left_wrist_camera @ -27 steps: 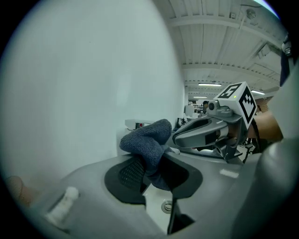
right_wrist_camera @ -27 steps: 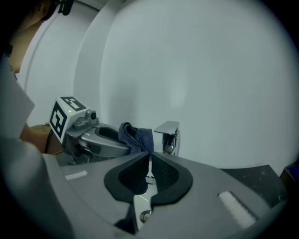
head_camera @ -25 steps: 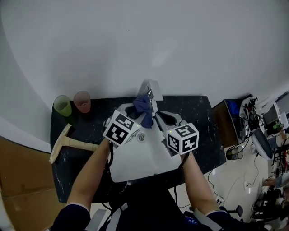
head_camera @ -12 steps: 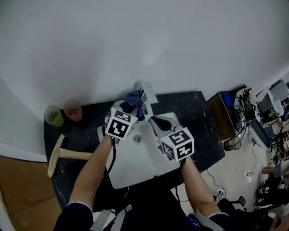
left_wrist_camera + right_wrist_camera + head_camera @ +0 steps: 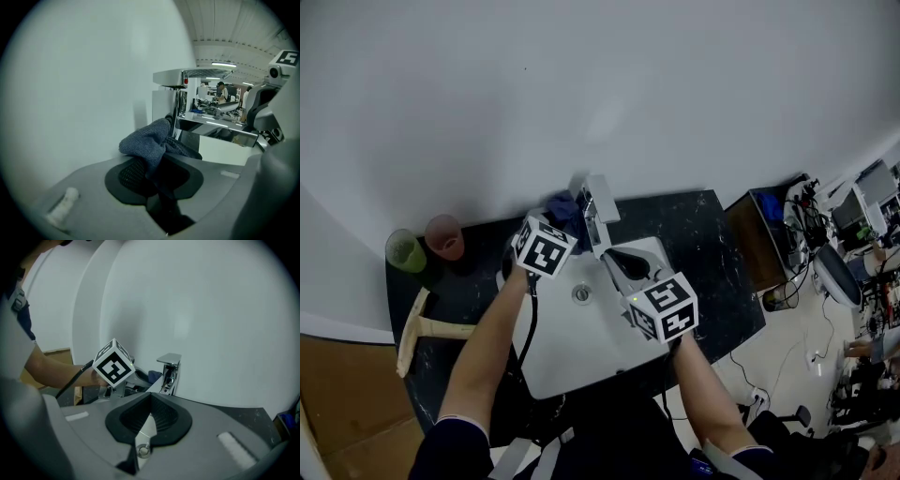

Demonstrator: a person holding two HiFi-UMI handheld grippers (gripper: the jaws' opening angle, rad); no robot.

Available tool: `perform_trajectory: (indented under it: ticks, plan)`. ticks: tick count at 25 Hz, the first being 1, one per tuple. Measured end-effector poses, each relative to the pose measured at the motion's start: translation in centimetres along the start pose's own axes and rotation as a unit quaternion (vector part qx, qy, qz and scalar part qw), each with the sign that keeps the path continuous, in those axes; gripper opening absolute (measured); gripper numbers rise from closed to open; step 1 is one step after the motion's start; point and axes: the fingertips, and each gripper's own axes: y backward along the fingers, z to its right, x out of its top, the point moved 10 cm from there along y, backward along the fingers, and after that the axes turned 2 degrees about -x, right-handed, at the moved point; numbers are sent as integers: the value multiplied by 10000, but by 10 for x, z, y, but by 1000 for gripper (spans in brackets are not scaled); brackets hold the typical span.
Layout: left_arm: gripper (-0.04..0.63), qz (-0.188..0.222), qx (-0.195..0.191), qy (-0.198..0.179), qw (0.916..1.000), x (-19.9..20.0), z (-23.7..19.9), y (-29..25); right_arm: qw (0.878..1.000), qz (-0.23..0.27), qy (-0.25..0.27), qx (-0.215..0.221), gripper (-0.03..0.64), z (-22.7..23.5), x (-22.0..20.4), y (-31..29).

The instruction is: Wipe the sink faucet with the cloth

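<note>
From the head view, my left gripper (image 5: 560,217) holds the dark blue cloth (image 5: 562,205) right next to the left side of the chrome faucet (image 5: 596,200), at the back of the white sink (image 5: 581,347). My right gripper (image 5: 623,263) hangs over the sink, near the faucet but not on it

In the left gripper view, the claw is clamped on the cloth. The bunched end pokes out in front, low beside the faucet's post. I can't tell if it is pressing on the metal

In the right gripper view, that claw is pinched together with nothing in it. It points at the faucet from a little way off

I think the wiping is in its early or middle part. The cloth is at the faucet, but the flat top and the far side look left to do
</note>
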Motion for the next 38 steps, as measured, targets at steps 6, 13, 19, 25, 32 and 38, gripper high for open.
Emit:
perform_trajectory:
  ticks: [6, 13, 19, 25, 32, 38]
  plan:
    - [92, -641, -34, -333, 9974, -4, 0, -12, 10000, 39, -30, 38, 5, 0, -2, 0]
    - [87, -299, -26, -235, 9993, 5, -4, -5, 9999, 82, -56, 107, 5, 0, -2, -1]
    - [87, 374, 67, -456, 9982, 34, -7, 16, 9998, 129, -105, 111, 5, 1, -4, -2]
    - [87, 781, 142, -648, 9947, 57, -6, 35, 9996, 176, -154, 130, 5, 2, -5, -2]
    - [87, 1087, 245, -1053, 9882, 75, 5, 56, 9995, 225, -192, 141, 5, 2, -6, -4]
    - [87, 1090, 108, -1191, 9868, 76, 23, 68, 9994, 234, -186, 196, 5, 4, -6, -4]
